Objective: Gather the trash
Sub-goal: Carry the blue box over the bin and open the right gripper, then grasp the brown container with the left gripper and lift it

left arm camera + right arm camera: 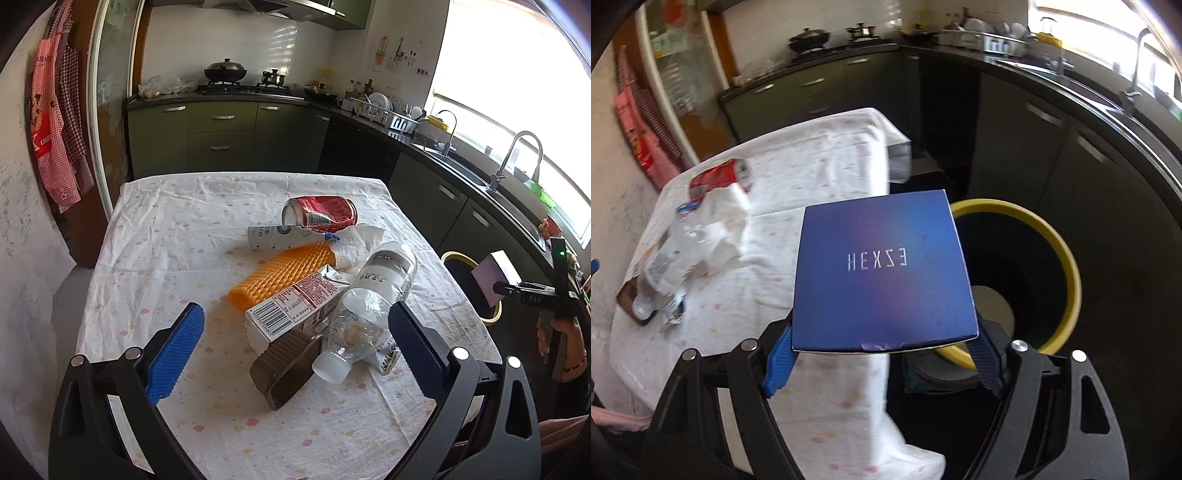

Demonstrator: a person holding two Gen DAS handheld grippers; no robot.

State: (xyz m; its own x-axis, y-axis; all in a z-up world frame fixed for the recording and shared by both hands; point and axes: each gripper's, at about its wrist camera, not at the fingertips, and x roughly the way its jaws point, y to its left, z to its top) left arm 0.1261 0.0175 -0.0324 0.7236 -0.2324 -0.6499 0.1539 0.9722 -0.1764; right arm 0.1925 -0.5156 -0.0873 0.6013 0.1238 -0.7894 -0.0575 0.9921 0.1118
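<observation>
Right gripper (pixel 884 354): clenched on a blue box (pixel 882 269) lettered HEXZE, which is held flat between the two fingers, partly over the table's (pixel 820 155) edge and partly over a yellow-rimmed bin (pixel 1067 266) standing on the floor just beside that edge. The box is judged to be on its way into the bin (not yet dropped). A pale round object is seen at the bin's bottom; its nature cannot be told.

Left gripper (pixel 295 347): released, jaws spread wide, hovering above the near edge of the table with nothing between the pads.

Left to collect, near the middle of the table in a touching heap: a red can (pixel 321 211), a white tube (pixel 280 237), crumpled tissue (pixel 360 242), an orange mesh sleeve (pixel 280 275), a carton (pixel 295 308), a clear bottle (pixel 365 306) and a brown ribbed container (pixel 286 367). Most of the task is thus judged outstanding.

Between views: the bin's interior and the box's face are shown only by the right wrist camera; the heap is resolved sharply only by the left, where the box appears small at the right margin.
</observation>
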